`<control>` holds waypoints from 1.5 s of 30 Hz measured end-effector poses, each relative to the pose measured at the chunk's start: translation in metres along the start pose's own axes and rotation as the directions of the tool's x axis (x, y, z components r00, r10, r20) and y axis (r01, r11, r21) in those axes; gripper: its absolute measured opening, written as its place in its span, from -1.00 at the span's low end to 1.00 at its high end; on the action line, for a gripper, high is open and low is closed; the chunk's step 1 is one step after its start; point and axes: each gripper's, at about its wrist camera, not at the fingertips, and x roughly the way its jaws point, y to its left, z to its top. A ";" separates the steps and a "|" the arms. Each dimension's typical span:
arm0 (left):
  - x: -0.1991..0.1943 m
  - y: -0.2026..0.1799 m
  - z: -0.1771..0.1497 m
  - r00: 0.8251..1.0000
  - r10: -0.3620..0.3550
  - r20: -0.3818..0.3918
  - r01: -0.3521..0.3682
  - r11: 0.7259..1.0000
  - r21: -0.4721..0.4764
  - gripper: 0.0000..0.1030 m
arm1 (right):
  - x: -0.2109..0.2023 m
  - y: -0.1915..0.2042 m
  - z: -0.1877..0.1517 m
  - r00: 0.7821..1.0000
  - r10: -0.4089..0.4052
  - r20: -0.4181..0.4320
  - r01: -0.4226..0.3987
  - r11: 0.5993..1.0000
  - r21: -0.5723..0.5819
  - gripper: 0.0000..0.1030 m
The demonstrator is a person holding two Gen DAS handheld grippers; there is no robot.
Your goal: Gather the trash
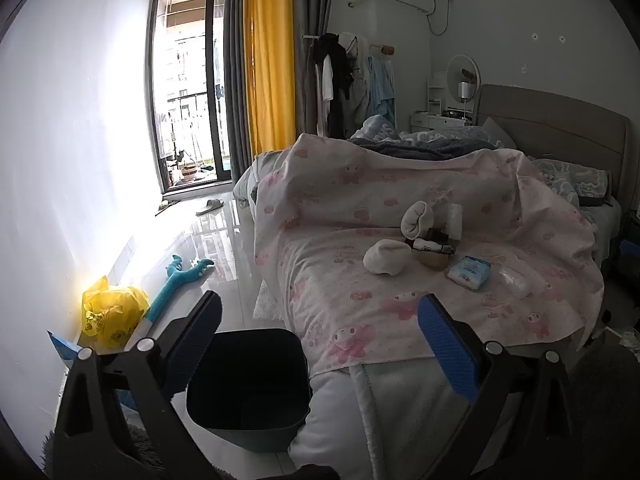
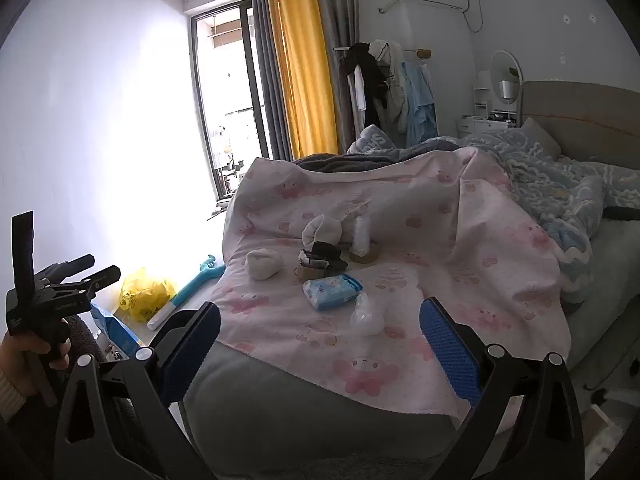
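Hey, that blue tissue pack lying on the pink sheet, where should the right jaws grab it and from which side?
Judging by its pose, take the blue tissue pack across its short width, coming down from above on the near side. It lies flat on the pink sheet, so only its edges offer purchase. The right gripper is open and empty; keep clear of the clear plastic wrapper beside it.

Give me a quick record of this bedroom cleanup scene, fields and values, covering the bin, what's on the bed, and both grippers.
bin: dark trash bin on the floor beside the bed, looks empty
bed items: blue tissue pack, clear plastic wrapper, white balled cloth
floor: yellow plastic bag by the wall
left gripper: open, holding nothing
right gripper: open, holding nothing
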 end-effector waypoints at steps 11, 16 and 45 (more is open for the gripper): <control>0.000 0.000 0.000 1.000 0.002 0.001 -0.002 1.000 0.001 0.94 | 0.000 0.001 0.000 1.000 -0.003 -0.003 0.003 1.000 -0.004 0.95; 0.001 0.000 0.000 1.000 0.004 -0.002 -0.004 1.000 0.005 0.94 | 0.001 0.001 -0.001 1.000 -0.003 -0.008 0.003 1.000 -0.003 0.95; 0.002 0.003 0.001 1.000 0.004 -0.003 -0.004 1.000 0.007 0.94 | 0.002 0.002 -0.001 1.000 -0.002 -0.010 0.002 1.000 -0.004 0.95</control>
